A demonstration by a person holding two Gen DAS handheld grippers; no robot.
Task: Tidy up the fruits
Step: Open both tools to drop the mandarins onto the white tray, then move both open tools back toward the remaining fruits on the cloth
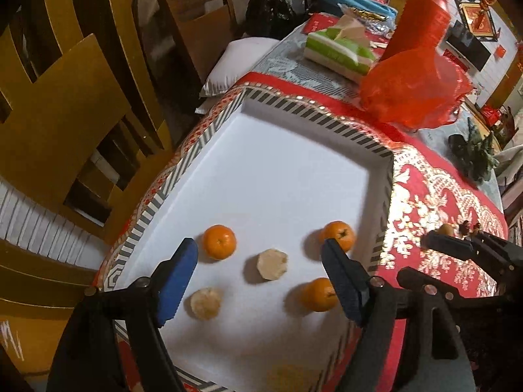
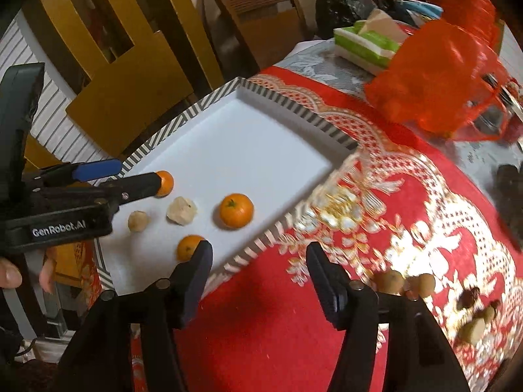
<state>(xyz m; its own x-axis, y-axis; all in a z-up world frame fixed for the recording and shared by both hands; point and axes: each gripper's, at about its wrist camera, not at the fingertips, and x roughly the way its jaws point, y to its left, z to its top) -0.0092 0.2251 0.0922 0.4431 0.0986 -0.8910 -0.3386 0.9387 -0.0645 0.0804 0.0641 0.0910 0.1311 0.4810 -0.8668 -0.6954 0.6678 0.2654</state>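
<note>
- L gripper (image 1: 260,261): I see jaws apart, empty, over tray (image 1: 287,170).
- R gripper (image 2: 260,263): jaws apart, empty, over red cloth (image 2: 268,326) beside tray.
- On tray: 3 oranges (image 1: 219,241), 2 peeled fruits (image 1: 272,264).
- Small fruits (image 2: 389,281) on cloth, R side.

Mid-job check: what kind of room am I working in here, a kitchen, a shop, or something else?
Most likely a home dining room. Wooden dining chairs stand at a table under a red and gold tablecloth, with a tissue pack on it. Red decorations in the background suggest a festive household.
</note>
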